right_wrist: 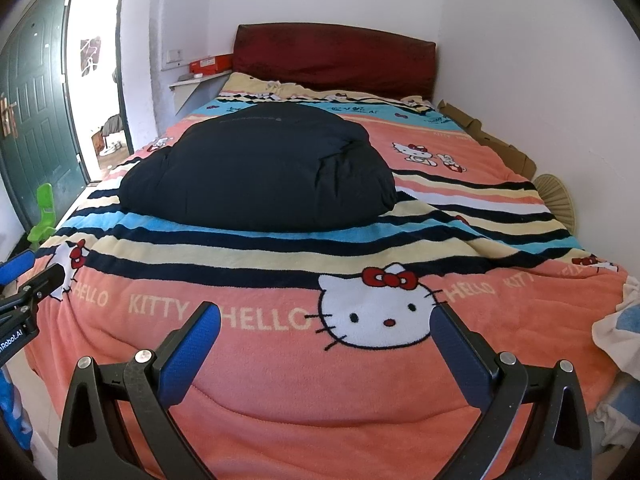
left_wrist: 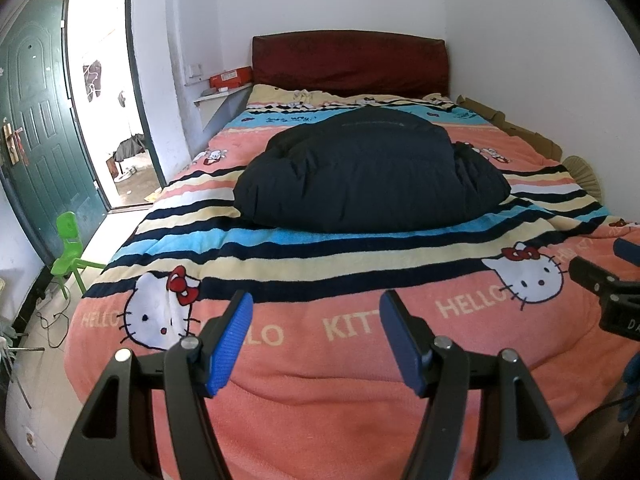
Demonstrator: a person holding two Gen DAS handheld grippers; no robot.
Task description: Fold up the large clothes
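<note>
A dark navy padded jacket (left_wrist: 368, 172) lies in a folded, puffy bundle in the middle of the bed; it also shows in the right wrist view (right_wrist: 260, 172). My left gripper (left_wrist: 316, 312) is open and empty above the foot of the bed, well short of the jacket. My right gripper (right_wrist: 326, 324) is open and empty, also over the foot of the bed. The right gripper shows at the right edge of the left wrist view (left_wrist: 604, 276); the left gripper shows at the left edge of the right wrist view (right_wrist: 28, 280).
A pink striped Hello Kitty blanket (left_wrist: 320, 400) covers the bed. A dark red headboard (left_wrist: 348, 60) stands at the far wall. Cardboard (left_wrist: 516, 128) and a fan (right_wrist: 556, 200) lie along the right wall. A green chair (left_wrist: 70, 252) and open door (left_wrist: 36, 120) are left.
</note>
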